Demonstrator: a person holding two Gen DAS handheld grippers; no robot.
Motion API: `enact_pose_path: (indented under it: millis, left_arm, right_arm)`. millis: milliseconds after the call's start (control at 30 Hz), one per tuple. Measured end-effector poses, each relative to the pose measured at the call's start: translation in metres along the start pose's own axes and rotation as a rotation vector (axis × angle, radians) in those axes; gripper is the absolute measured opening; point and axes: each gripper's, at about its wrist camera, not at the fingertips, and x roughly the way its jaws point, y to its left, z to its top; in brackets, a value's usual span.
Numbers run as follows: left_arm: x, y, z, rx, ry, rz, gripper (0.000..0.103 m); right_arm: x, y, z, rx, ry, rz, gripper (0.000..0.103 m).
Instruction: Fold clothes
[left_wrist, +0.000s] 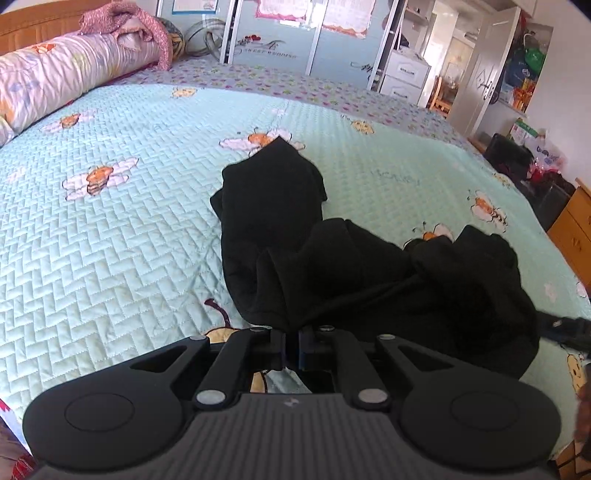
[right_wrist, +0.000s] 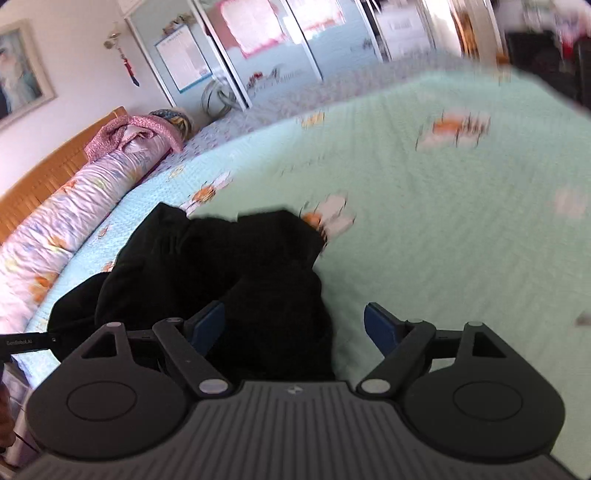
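Left wrist view: mint quilted bedspread (left_wrist: 110, 240) w/ bee print, black garment (left_wrist: 295, 240) crumpled mid-bed. Left gripper (left_wrist: 291, 345) pinched tight on a garment fold. Right gripper (right_wrist: 295, 326) spread wide, nothing gripped, garment edge btwn fingers.

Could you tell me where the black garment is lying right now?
The black garment lies crumpled on the green bee-print quilt, centre-right in the left wrist view, one fold pinched in the left gripper; the open right gripper hangs over it.
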Motion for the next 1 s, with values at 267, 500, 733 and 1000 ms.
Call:
enact_pose_path:
  millis: [267, 500, 733, 1000]
  left_arm:
    - [-0.032, 0.001, 0.007, -0.003, -0.069, -0.006, 0.005]
    - [-0.069, 0.010, 0.038, -0.058, -0.182, -0.013, 0.005]
    - [-0.119, -0.004, 0.072, -0.058, -0.348, -0.072, 0.005]
    - [-0.111, -0.036, 0.065, -0.016, -0.263, -0.157, 0.005]
  right_arm:
    - [0.034, 0.031, -0.025, -0.157, 0.084, -0.113, 0.013]
    - [-0.046, 0.016, -0.008, 0.195, -0.006, 0.262, 0.011]
    - [-0.121, 0.011, 0.024, 0.320, -0.190, 0.506, 0.011]
    - [-0.119, -0.021, 0.023, 0.388, -0.172, 0.324, 0.014]
